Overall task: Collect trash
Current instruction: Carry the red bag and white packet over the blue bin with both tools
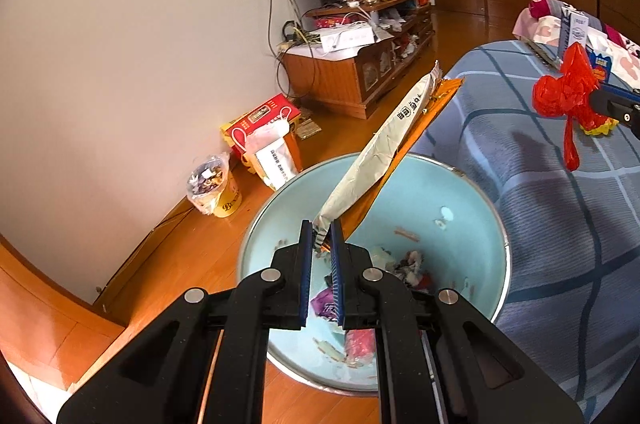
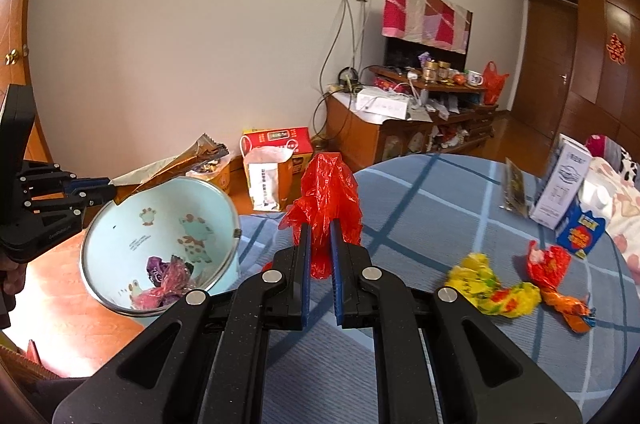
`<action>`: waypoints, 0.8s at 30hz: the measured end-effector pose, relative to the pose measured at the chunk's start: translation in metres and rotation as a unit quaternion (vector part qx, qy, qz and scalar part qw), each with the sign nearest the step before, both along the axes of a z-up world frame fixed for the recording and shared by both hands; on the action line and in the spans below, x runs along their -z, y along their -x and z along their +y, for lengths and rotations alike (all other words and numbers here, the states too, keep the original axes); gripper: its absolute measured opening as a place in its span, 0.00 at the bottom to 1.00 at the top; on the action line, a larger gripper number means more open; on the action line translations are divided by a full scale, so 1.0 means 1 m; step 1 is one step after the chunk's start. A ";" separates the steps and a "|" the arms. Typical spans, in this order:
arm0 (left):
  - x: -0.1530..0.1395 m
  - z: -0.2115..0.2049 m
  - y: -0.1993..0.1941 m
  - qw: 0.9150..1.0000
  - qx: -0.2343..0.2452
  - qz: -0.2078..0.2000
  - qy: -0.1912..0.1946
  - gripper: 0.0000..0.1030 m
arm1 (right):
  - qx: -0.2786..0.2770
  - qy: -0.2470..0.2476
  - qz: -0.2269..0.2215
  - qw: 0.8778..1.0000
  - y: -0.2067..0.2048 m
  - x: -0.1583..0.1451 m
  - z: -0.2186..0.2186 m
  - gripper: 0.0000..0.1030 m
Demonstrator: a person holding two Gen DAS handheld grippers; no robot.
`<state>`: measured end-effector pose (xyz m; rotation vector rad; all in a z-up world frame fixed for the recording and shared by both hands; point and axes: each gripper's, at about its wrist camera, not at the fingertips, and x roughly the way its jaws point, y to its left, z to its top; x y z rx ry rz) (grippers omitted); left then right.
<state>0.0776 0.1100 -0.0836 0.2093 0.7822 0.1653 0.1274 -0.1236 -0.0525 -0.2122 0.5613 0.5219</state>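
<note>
Item: trash in collection, partly done. Long wrapper point(image 1: 384, 160), cream and orange, pinched at its lower end in the left tool point(image 1: 321, 244), which is narrowed onto it; the wrapper slants up and out over the rim of the pale blue bin point(image 1: 476, 208), not yet dropped. Red plastic bag point(image 2: 326, 200), crumpled, clamped between the closed jaws of the right tool point(image 2: 320, 244), held above the blue checked bed point(image 2: 420, 208), just beside the bin. Already in the bin: purple and pink wrappers point(image 2: 166, 280) on the bottom. Left to collect, by the look of it: yellow wrapper point(image 2: 490, 286) and red-orange wrapper point(image 2: 554, 278), both lying on the bed. Surroundings: boxes point(image 2: 568, 192) on the bed's far side; wooden floor point(image 1: 192, 244); paper bag point(image 2: 268, 176) by the wall; wooden cabinet point(image 2: 360, 132).
</note>
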 end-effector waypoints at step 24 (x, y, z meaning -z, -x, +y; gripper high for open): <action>0.008 0.040 0.013 0.999 -0.050 0.010 -0.002 0.09 | -0.042 0.008 0.006 0.999 -0.001 0.003 0.047 0.09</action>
